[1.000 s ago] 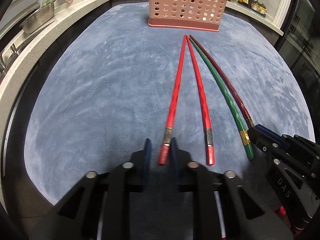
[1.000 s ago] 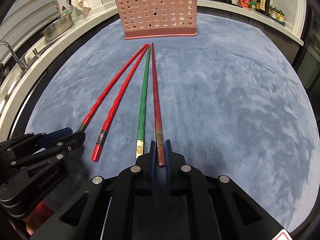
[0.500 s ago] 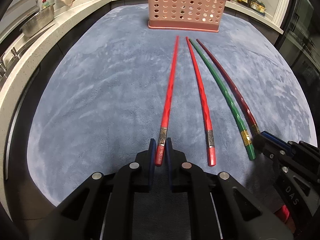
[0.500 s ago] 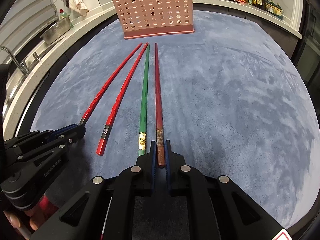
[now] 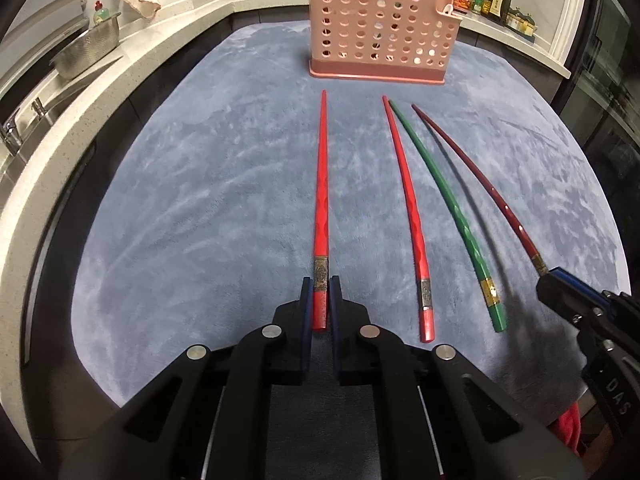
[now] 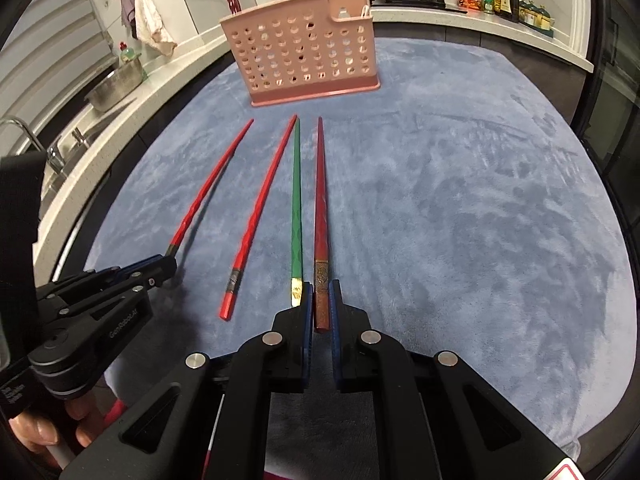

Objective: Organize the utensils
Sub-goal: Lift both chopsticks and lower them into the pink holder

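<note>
The left gripper (image 5: pixel 320 300) is clamped on the thick back end of a bright red chopstick (image 5: pixel 321 184), and the right gripper (image 6: pixel 321 300) is clamped the same way on a dark red chopstick (image 6: pixel 320 208). Each one is held by the end so that the thin tip looks toward 12 o'clock, where the pink holder (image 5: pixel 380 28) stands on the blue mat (image 5: pixel 200 200); I think this makes it easy to slide the tip into the holder from above. In the left wrist view, the second red chopstick (image 5: pixel 412 216) and the green chopstick (image 5: pixel 448 208) lie on the mat at about 2 o'clock from the left gripper, between the two held ones. These two lie free. The held sticks appear a little lifted, judging from the shadows. Other utensils already stand in the holder, so the task seems partly done, with four chopsticks left
</note>
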The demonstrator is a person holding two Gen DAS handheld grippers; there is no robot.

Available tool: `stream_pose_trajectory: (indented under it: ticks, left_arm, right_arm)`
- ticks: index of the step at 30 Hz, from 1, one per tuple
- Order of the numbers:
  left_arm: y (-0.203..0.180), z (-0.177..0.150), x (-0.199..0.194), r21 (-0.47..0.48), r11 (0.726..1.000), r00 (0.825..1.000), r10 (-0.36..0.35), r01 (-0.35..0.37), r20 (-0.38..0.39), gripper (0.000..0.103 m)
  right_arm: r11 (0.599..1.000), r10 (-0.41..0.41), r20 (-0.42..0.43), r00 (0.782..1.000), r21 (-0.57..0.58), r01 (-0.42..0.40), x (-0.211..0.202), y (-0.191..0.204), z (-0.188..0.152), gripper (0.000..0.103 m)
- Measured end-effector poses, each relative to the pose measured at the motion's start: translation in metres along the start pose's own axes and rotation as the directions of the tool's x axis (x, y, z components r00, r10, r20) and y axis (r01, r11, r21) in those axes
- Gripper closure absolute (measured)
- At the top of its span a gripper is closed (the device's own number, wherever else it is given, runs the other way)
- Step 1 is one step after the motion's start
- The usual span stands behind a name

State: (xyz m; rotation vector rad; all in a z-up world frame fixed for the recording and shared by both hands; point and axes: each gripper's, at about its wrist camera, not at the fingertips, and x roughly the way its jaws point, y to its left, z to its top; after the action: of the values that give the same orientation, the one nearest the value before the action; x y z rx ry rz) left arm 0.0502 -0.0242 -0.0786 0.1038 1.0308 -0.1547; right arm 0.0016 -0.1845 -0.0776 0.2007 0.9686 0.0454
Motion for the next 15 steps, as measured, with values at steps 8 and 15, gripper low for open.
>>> stream_pose_trajectory:
  ticks: [8,15]
  left_arm:
    - [0.001,0.012,-0.016,-0.003,1.000,1.000,0.005,-0.005,0.031,0.096]
    - [0.001,0.028,-0.039,0.008,1.000,0.996,0.018,-0.018,0.085,0.096]
  right_arm:
    - [1.000,0.006,0.072,0.997,0.014,-0.007,-0.027,0.002,0.016,0.096]
    - [0.999,0.014,0.133,0.991,0.034,-0.018,-0.050,0.000,0.037,0.096]
